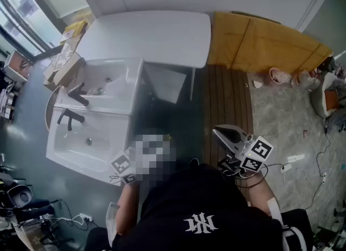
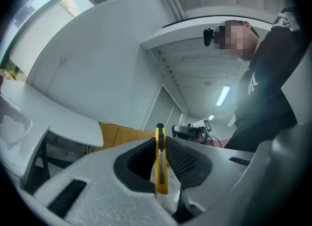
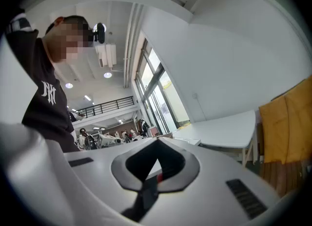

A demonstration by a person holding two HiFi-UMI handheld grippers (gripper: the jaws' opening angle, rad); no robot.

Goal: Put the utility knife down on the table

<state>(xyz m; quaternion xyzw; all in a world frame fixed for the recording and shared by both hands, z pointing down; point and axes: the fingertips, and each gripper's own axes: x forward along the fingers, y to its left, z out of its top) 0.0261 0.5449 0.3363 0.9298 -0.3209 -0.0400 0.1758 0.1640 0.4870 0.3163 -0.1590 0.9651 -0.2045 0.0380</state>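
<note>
a white sink [image 1: 136, 77] and a second sink [image 1: 58, 150] stand side by side, touching, each with a black tap [image 1: 77, 93] on its left edge. cardboard boxes [image 1: 62, 70] sit just beside the first sink, with a yellow box [image 1: 75, 28] beyond them. ochre boards [image 1: 259, 44] lie at the top right, next to dark wooden decking [image 1: 224, 104]. right of that, a pale stone floor [image 1: 281, 120] holds a pinkish pot [image 1: 277, 76] and a white cable [image 1: 326, 150]. a power strip [image 1: 85, 217] lies at lower left. windows [image 1: 19, 6] run along the left.
</note>
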